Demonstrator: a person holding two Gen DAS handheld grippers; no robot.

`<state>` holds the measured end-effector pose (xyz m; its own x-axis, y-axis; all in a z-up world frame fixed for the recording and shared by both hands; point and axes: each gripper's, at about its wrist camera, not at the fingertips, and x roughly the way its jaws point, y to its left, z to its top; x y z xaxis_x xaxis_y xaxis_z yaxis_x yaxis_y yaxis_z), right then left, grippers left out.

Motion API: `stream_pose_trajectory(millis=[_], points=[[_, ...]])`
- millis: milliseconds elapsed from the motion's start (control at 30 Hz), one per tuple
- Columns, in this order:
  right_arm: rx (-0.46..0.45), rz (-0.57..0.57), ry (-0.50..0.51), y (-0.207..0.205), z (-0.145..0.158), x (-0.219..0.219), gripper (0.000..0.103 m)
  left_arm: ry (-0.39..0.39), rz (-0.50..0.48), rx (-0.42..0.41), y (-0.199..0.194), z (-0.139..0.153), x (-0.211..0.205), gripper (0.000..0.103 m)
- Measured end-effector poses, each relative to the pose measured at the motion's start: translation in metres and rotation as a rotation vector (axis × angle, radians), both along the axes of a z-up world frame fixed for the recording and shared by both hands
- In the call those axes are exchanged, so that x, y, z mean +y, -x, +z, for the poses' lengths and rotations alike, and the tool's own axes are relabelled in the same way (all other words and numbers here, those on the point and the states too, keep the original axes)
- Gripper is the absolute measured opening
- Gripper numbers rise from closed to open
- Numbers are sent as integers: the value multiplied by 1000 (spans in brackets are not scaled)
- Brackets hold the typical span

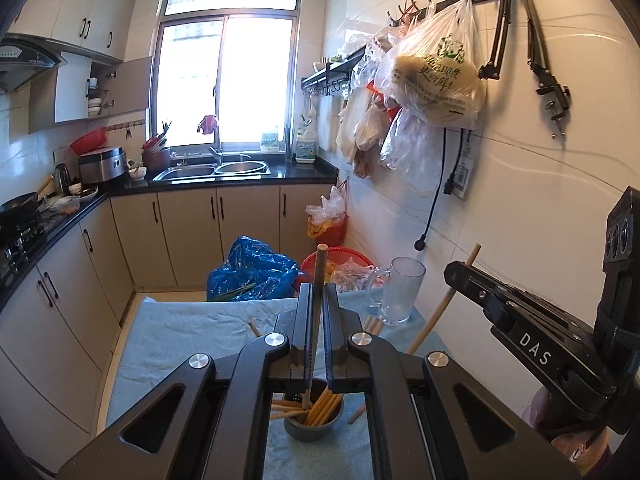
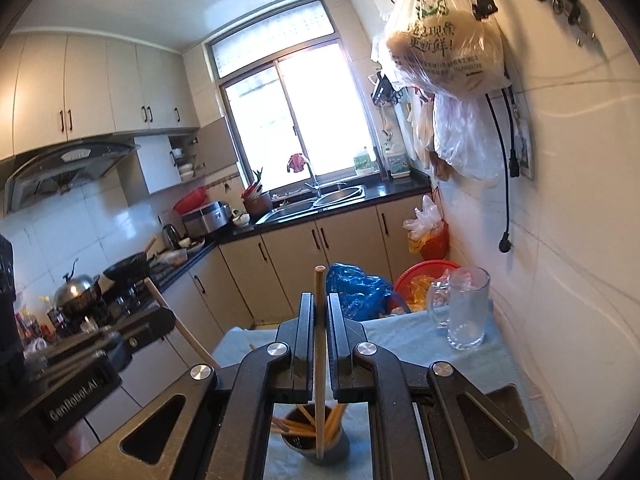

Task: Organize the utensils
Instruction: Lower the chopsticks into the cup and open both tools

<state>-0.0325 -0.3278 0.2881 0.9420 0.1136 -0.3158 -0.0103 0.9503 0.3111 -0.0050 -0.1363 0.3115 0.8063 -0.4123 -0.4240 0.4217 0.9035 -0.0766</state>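
My left gripper (image 1: 318, 292) is shut on a wooden chopstick (image 1: 320, 264) held upright above a grey cup (image 1: 314, 426) that holds several chopsticks. My right gripper (image 2: 320, 300) is shut on another wooden chopstick (image 2: 319, 344), upright, its lower end in front of the same grey cup (image 2: 316, 446). The right gripper also shows at the right of the left wrist view (image 1: 452, 272) with its chopstick (image 1: 440, 312). The left gripper shows at the left of the right wrist view (image 2: 164, 318). Loose chopsticks (image 1: 254, 329) lie on the light blue towel (image 1: 192, 332).
A clear glass mug (image 1: 398, 290) stands at the towel's far right by the tiled wall; it also shows in the right wrist view (image 2: 464, 306). A blue bag (image 1: 252, 270) and red baskets (image 1: 340, 258) sit beyond the table. Plastic bags (image 1: 436, 76) hang on the wall above.
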Motion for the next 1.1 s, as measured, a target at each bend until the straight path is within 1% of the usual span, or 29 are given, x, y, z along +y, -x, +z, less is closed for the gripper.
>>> stream_pose_trajectory(millis=[167,400,533,633,833,867,933,1000,1100], points=[[17,-1,-32,-24,-18,-1,6,-9,8,43,-23,-20,-4,4],[93,-10,-50,-49,-54,-5,6,-6,32,109,-46,-47,0,4],[131,-4,-53,-54,-69,-6,6,-12,37,130,-48,-58,3,4],[159,7,-53,-58,-79,-5,6,1,44,142,-46,-60,9,4],[220,27,-55,-68,-103,2,6,32,47,170,-27,-62,22,5],[228,30,-58,-69,-105,1,6,38,43,173,-22,-63,25,8],[246,31,-62,-72,-112,3,6,48,47,172,-9,-63,33,15],[246,23,-56,-72,-115,3,6,57,60,163,2,-62,41,29],[249,21,-56,-73,-115,2,6,63,76,141,21,-61,51,32]])
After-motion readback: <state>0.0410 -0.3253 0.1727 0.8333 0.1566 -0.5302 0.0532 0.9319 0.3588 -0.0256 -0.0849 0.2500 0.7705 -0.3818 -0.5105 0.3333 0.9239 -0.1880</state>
